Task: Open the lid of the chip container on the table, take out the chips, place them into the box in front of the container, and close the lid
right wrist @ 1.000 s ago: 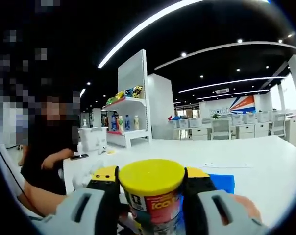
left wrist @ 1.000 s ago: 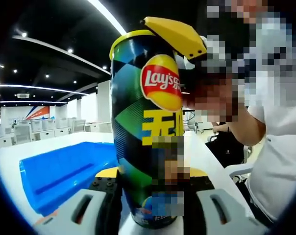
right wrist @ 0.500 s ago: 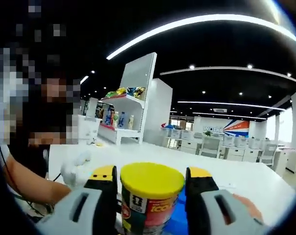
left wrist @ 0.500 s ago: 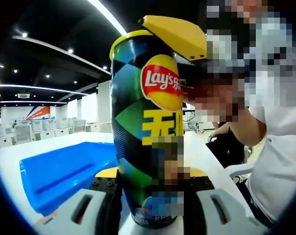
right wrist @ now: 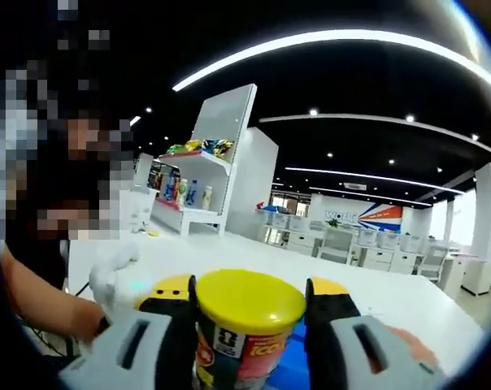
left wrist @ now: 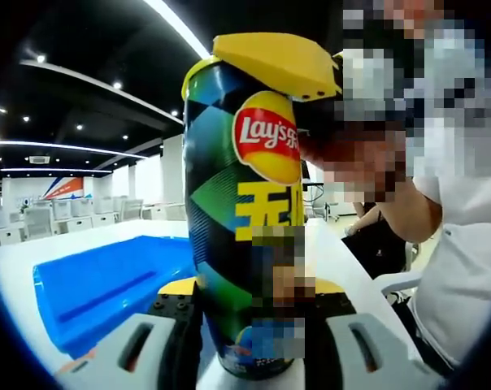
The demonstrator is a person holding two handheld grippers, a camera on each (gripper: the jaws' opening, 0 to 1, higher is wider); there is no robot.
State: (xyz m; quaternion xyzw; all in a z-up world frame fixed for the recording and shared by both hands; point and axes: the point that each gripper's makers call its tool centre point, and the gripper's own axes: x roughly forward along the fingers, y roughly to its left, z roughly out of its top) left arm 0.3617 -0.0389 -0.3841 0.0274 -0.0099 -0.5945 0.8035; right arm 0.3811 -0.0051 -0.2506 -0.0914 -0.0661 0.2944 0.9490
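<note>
Chip container (left wrist: pixel 241 219) base hidden behind jaws — blue box (left wrist: pixel 107 284) partly occluded.

chip container (left wrist: pixel 241 219): glossy printed wrap | lid (right wrist: pixel 249 301): smooth yellow plastic | box (left wrist: pixel 107 284): glossy blue plastic | table (right wrist: pixel 229 256): smooth white

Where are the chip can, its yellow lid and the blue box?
chip can (left wrist: pixel 229 203): left gripper view, middle of its printed side.
yellow lid (right wrist: pixel 249 301): right gripper view, its top face.
blue box (left wrist: pixel 107 284): left gripper view, inside floor.
</note>
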